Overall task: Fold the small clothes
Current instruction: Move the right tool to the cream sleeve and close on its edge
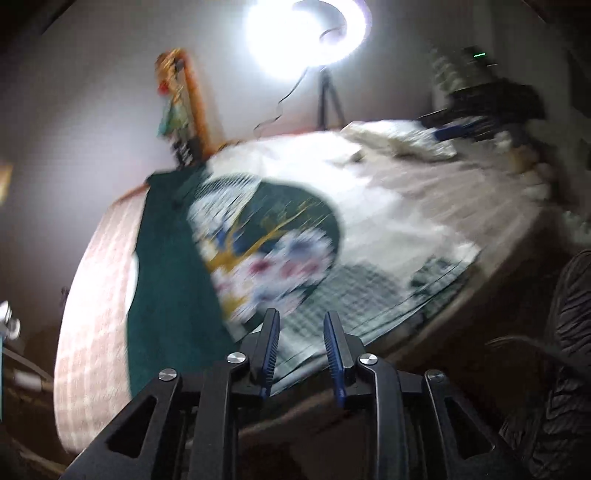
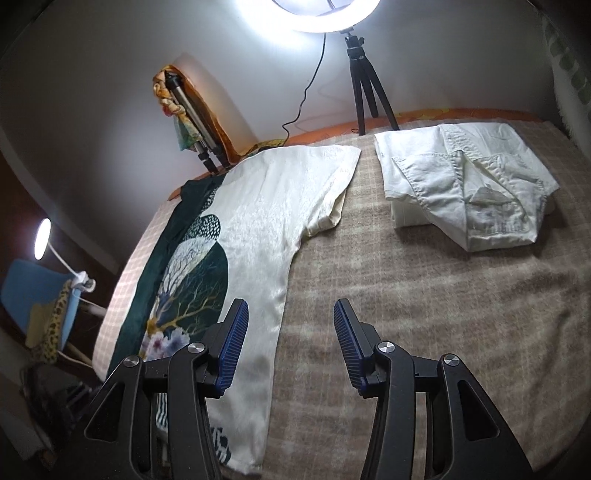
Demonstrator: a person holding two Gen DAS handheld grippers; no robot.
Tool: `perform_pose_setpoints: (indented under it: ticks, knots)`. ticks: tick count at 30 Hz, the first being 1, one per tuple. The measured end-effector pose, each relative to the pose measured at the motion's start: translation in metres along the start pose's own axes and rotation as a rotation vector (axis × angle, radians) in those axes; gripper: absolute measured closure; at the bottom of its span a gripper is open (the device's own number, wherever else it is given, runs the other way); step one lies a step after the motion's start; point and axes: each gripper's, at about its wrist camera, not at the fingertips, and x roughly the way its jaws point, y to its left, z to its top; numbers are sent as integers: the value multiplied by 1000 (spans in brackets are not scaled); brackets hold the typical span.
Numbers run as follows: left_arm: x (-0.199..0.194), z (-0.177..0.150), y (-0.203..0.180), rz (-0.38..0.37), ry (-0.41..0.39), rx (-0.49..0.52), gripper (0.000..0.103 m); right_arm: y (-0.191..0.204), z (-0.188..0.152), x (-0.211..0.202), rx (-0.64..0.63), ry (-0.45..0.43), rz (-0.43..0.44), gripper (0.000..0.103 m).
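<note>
Hovering right tongs gape above blouse hem, blanket alongside.

Ring light at top centre blows out to white glare in both views; small desk lamp glows at left. Left wrist view heavily motion-blurred, right wrist view sharp. Fisheye bends and darkens all edges.

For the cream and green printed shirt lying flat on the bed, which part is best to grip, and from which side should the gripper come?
Grip the printed shirt at its cream side edge, just ahead of the open right gripper. Come from the bare blanket side, low and nearly level. That edge lies free on the blanket, so one finger could slide under it, probably without wrinkling the rest.
</note>
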Motion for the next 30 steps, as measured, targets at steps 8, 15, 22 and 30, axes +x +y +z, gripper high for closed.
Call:
perform_pose_setpoints:
  ticks: [8, 15, 22, 30]
  knots:
    - [20, 27, -73, -150, -20, 114, 61, -27, 18, 29, 48, 32, 52, 49]
    - [50, 38, -123, -223, 19, 177, 58, -40, 33, 55, 49, 82, 60, 48]
    - [75, 45, -146, -245, 58, 208, 52, -42, 50, 96, 56, 150, 62, 48]
    - [91, 46, -142, -229, 84, 148, 72, -52, 70, 137, 162, 178, 50, 48]
